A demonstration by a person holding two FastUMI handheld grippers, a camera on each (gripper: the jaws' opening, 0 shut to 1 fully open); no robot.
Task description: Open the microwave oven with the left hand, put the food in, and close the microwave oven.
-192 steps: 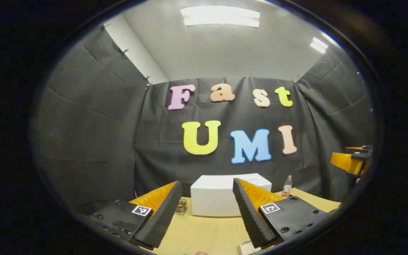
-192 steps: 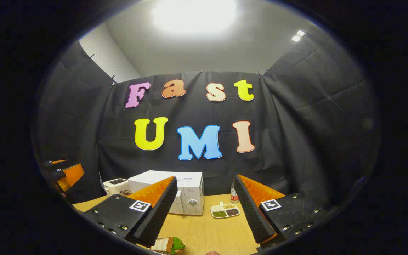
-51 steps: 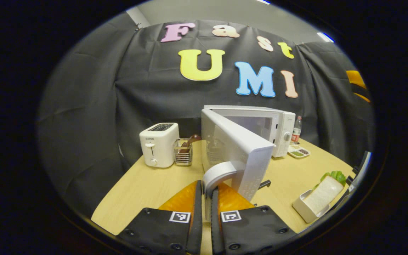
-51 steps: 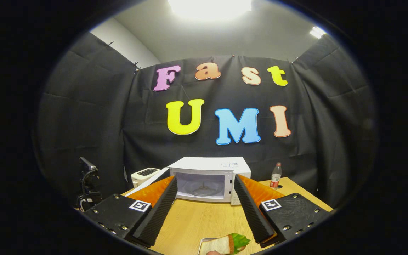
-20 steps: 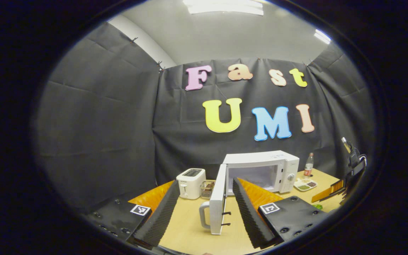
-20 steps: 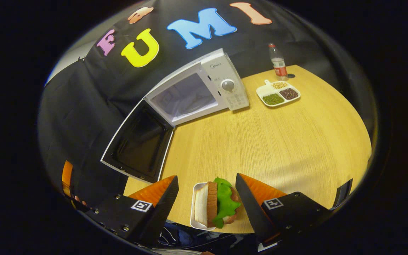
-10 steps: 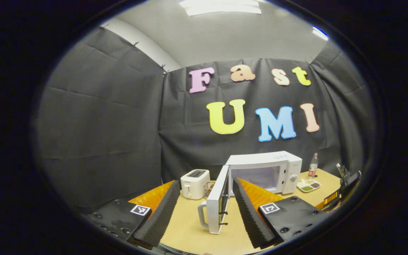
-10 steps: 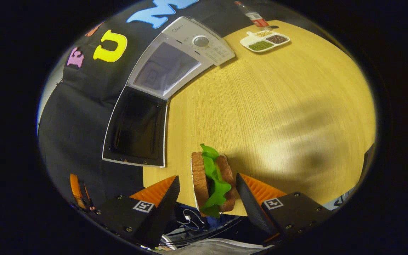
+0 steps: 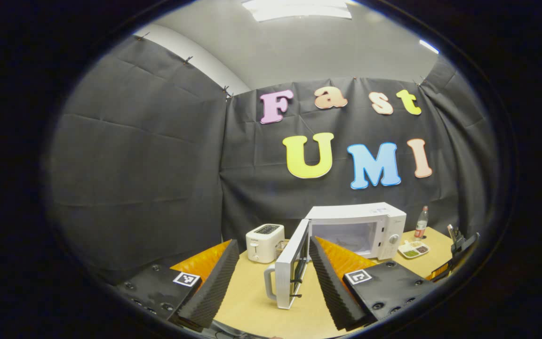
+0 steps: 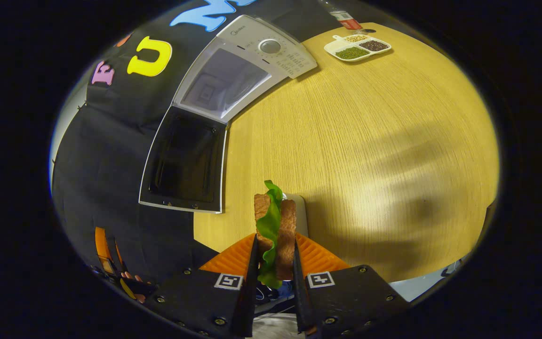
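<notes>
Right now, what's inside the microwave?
The microwave stands open with a round glass plate on its floor, no food. The sandwich sits outside. The door hides its left corner.

One microwave oven (image 9: 355,230) stands on the one wooden table (image 10: 370,141), with its single door (image 9: 291,269) swung open and one handle (image 9: 268,282) on that door. Left of the microwave oven sits one toaster (image 9: 264,242). Right of the microwave oven there is one bottle (image 9: 421,222) and, in front of that, one divided dish (image 10: 357,47) with three compartments, each filled with a different kind of grain or bean. In front of the microwave oven, near the table edge, is one sandwich (image 10: 274,226) of two bread slices with one lettuce leaf between, beside one small white tray (image 10: 301,214)
</notes>
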